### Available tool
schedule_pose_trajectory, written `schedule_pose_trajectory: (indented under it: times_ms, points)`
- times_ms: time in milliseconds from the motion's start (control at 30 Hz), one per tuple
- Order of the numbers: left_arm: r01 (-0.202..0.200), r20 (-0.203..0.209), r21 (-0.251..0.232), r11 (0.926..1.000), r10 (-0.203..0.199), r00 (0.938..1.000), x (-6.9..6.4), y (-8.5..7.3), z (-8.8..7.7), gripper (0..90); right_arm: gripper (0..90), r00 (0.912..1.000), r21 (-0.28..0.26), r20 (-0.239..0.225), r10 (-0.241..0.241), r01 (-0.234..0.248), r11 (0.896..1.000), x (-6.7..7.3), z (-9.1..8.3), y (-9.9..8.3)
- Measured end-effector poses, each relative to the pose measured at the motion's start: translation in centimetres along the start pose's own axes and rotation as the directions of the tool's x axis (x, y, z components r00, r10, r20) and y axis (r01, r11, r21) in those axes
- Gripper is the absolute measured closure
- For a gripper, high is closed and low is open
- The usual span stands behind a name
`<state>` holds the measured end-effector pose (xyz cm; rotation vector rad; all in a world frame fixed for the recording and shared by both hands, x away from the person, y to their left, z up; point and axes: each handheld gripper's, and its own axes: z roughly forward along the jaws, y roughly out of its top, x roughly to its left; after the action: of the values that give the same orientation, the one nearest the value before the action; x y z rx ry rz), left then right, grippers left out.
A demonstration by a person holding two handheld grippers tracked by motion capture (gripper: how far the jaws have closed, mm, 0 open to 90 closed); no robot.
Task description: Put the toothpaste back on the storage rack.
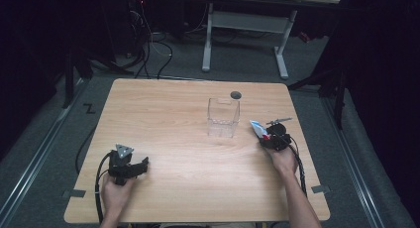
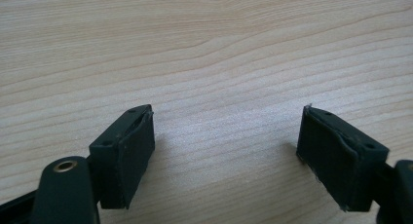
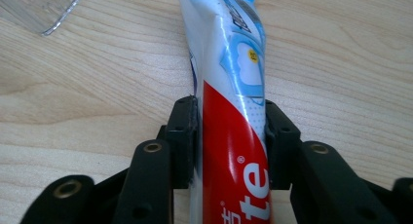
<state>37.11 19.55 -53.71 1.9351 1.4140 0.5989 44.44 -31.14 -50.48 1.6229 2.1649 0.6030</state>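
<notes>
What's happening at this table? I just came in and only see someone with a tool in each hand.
A person works at a wooden table with tongs in each hand. The right tongs are closed on a red, white and blue toothpaste tube, which lies on the wood to the right of a clear plastic container. A toothbrush lies just beyond. The left tongs rest open near the table's front left, with nothing between the jaws.

Glossy plastic toothpaste tube (image 3: 234, 112); matt wood-grain table (image 1: 163, 119); clear plastic box (image 1: 223, 118).
</notes>
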Motion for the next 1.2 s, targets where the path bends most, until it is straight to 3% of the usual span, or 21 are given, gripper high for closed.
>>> schedule_pose_trajectory:
  times_ms: [267,767,1000,1200]
  points:
    - [0.0,-0.001,-0.001,1.0,0.0,1.0,0.0,0.0,0.0,21.8,67.9,0.9993,-0.005,-0.035,0.016,-0.016,1.0,-0.3,0.0,0.0]
    - [0.0,0.0,-0.002,1.0,0.0,1.0,0.0,0.0,0.0,21.8,68.7,0.9992,-0.013,-0.038,-0.014,0.013,1.0,0.4,-0.2,0.0]
    - [0.001,0.0,-0.002,1.0,-0.001,1.0,0.0,0.0,0.0,21.8,69.2,0.9979,-0.028,-0.047,-0.044,0.043,0.999,1.0,-0.3,-0.1]
    - [0.001,0.0,-0.001,1.0,-0.001,1.0,0.0,0.0,0.0,21.8,69.6,0.991,-0.044,-0.06,-0.12,0.118,0.992,2.6,-0.9,-0.6]
